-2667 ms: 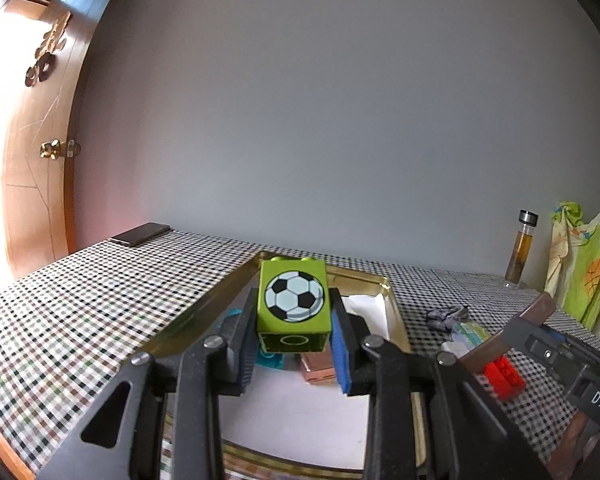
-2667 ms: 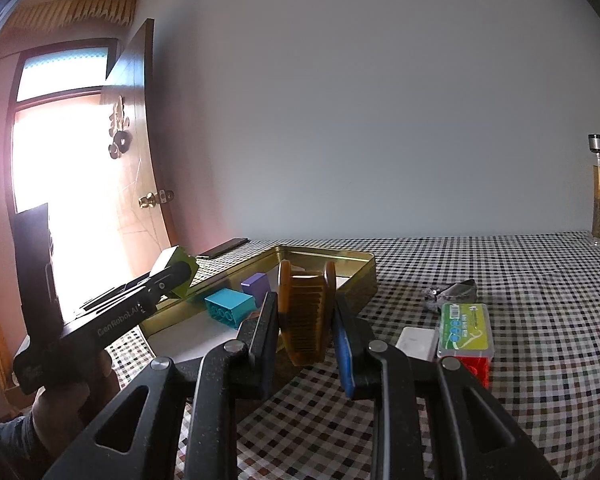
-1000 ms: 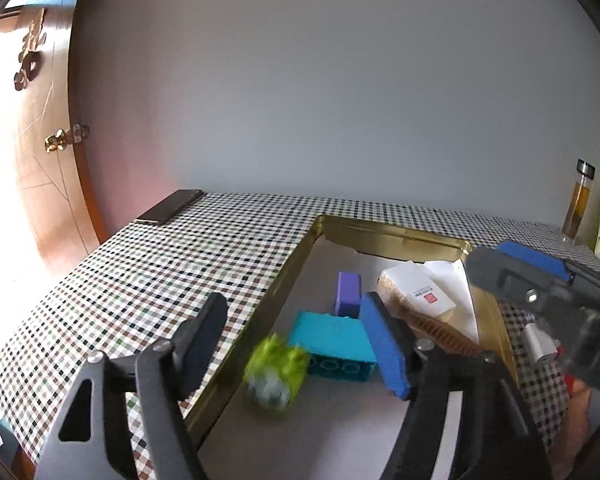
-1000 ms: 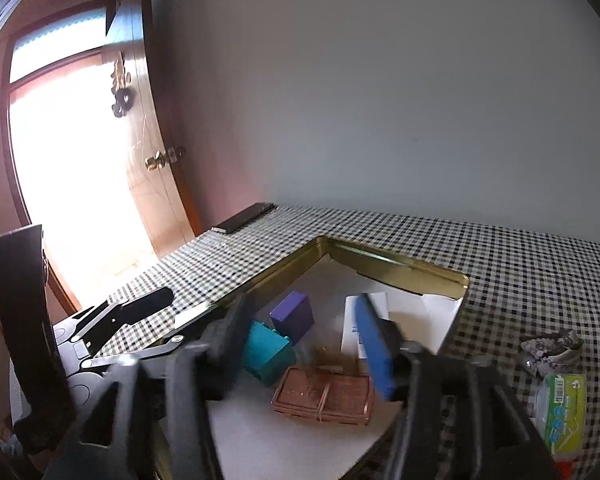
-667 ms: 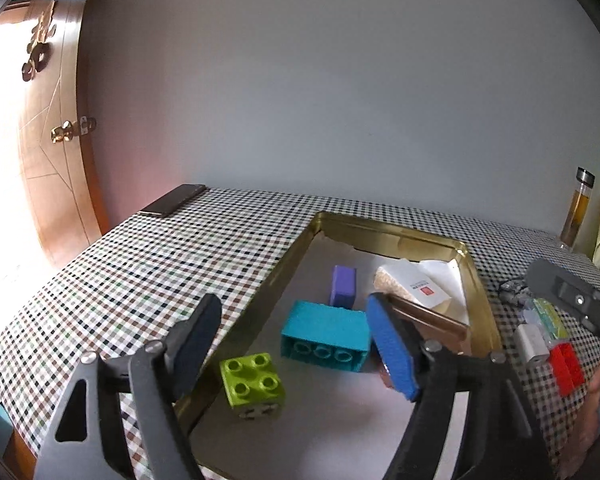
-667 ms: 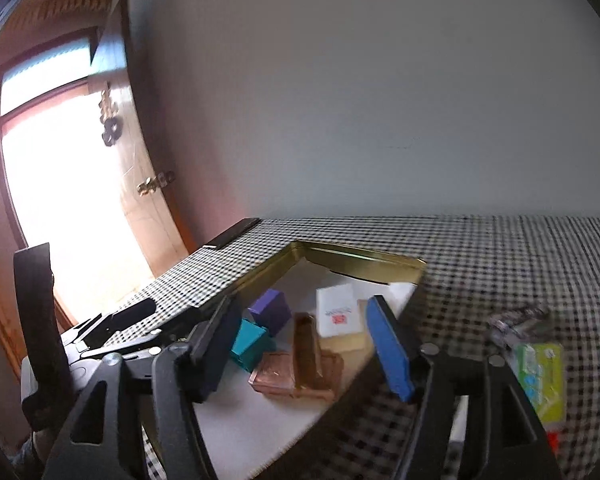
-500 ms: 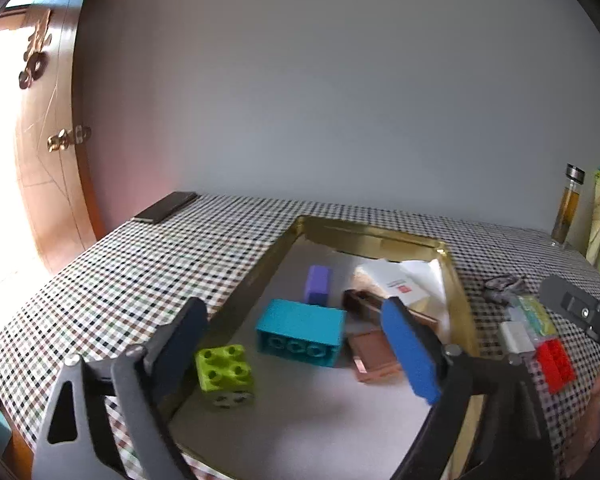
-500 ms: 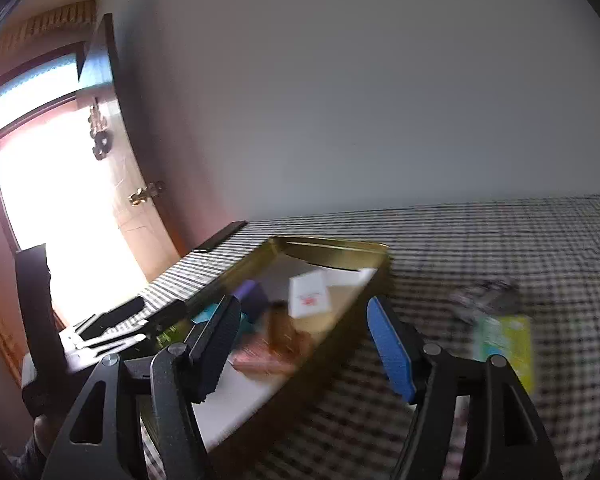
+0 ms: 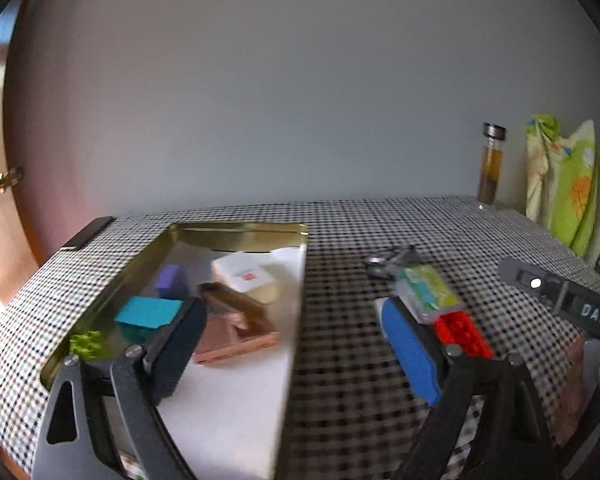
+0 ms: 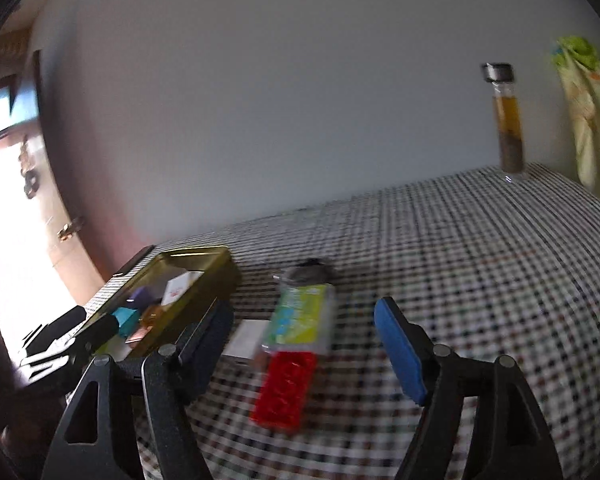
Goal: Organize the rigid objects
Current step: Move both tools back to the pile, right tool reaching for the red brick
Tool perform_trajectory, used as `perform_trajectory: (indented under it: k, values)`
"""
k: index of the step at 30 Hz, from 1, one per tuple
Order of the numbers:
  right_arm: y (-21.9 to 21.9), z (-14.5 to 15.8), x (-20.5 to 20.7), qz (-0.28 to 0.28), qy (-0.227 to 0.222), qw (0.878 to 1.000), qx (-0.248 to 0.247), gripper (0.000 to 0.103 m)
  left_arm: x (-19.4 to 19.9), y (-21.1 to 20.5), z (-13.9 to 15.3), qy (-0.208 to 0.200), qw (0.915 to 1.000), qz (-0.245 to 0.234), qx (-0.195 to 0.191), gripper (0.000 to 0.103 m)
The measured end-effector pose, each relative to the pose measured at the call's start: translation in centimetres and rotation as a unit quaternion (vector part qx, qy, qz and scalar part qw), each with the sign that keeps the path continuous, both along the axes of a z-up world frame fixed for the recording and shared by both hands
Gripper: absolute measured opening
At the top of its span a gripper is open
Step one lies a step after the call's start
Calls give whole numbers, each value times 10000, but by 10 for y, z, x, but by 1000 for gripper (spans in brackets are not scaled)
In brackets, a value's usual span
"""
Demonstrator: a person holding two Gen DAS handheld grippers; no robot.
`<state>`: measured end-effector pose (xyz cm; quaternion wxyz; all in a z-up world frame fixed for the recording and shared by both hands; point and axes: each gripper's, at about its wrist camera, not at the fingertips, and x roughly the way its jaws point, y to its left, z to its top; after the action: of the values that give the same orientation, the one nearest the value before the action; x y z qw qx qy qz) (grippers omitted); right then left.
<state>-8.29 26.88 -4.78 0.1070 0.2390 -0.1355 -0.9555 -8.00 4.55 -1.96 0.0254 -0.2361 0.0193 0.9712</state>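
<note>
A gold tray (image 9: 236, 230) holds a green brick (image 9: 86, 344), a teal brick (image 9: 146, 314), a purple block (image 9: 170, 280), a white box (image 9: 246, 276), a brown comb (image 9: 232, 300) and a copper case (image 9: 236, 336). My left gripper (image 9: 290, 312) stands open and empty over the tray's right rim. To the right on the checked cloth lie a red brick (image 10: 286, 388), a green-labelled clear box (image 10: 300, 316), a small white piece (image 10: 246, 338) and a grey metal item (image 10: 310, 272). My right gripper (image 10: 302, 312) hovers over them with its jaws opening; the pads touch nothing.
A glass bottle (image 10: 508, 120) of amber liquid stands at the back right by the wall, beside a green patterned bag (image 9: 560, 184). A dark phone (image 9: 86, 232) lies at the table's far left corner. A wooden door is to the left.
The green brick and the comb, once held, now lie in the tray. Both grippers opened and swung right, away from the tray toward the red brick and the labelled box.
</note>
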Motion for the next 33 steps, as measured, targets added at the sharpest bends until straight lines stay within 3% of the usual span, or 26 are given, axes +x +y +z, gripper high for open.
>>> perform_trajectory:
  k: [7,14,15,17,19,20,24,33]
  values:
    - [-21,-16,-8,145,-553,9973,455,75,-8,14,-7,-67,9999,42,-116,92]
    - [-50,-36,-26,387,-1158,9882,926,75,-8,5,-12,-157,9997,156,45,94]
    - [-54,-38,-28,405,-1238,9864,1006,73,-7,5,-12,-164,9997,144,53,94]
    - [-58,-42,-32,491,-1369,9834,1081,60,-6,6,-13,-169,9998,100,52,94]
    - [-58,-45,-35,493,-1507,9810,1117,39,-5,8,-12,-159,9999,50,27,94]
    - [-56,-45,-35,484,-1499,9817,1072,36,-4,9,-12,-159,9999,25,22,94]
    - [-45,-40,-30,392,-1329,9874,764,36,-5,16,-11,-189,9998,-97,11,94]
    - [-15,-36,-31,62,-1371,9886,627,36,-13,54,-16,-431,9968,-649,-175,90]
